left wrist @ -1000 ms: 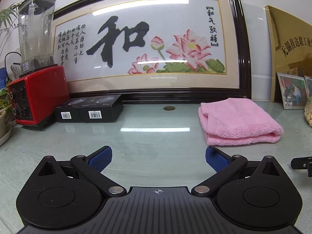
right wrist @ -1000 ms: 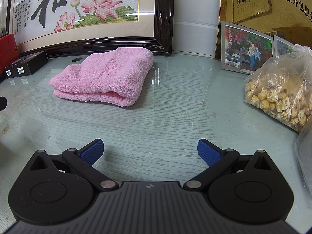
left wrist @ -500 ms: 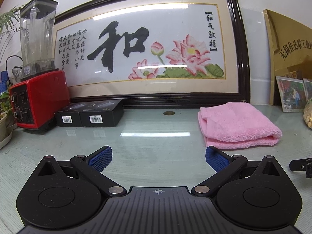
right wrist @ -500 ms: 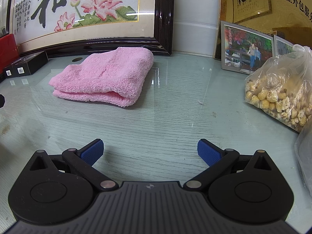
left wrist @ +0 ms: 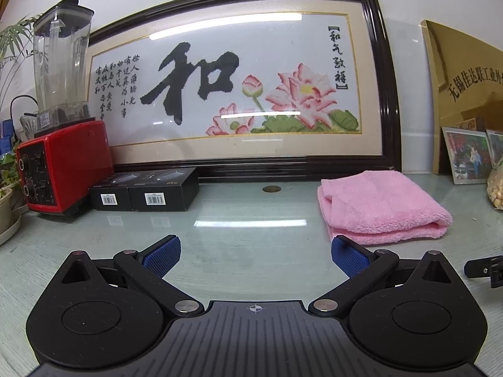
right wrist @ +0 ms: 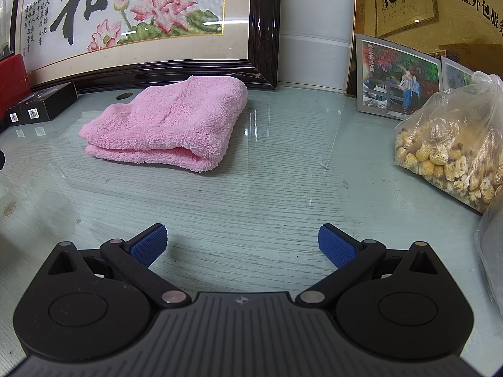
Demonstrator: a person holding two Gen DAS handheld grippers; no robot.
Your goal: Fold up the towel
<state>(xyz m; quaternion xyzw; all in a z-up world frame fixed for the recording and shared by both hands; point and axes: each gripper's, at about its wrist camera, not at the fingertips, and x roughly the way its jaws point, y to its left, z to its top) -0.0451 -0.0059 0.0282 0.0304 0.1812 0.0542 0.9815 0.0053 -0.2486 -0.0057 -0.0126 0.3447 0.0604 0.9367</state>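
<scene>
Glass-topped pale green table carries everything, and its own edges are cut off in both views. Against the wall at the table's back edge leans a large dark-framed cross-stitch picture of lotus flowers and black calligraphy. Left of it, near the back-left corner, stands a red blender with a clear jug, the jug's top close to the frame edge and a potted plant beside it only partly seen.

Close to the back edge, just in front of the picture's right end, lies the folded pink terry towel, flat and several layers thick. Its long axis runs from the back edge toward the front; the rounded fold faces right and the stacked loose edges face left. How many layers it has is hard to count.

A clear plastic bag of pale puffed snacks sits at the right side, cut by the frame. Two black boxes with barcode labels rest beside the blender.

The left gripper and the right gripper hover low over bare glass, jaws spread wide and holding nothing, both well apart from the towel.
</scene>
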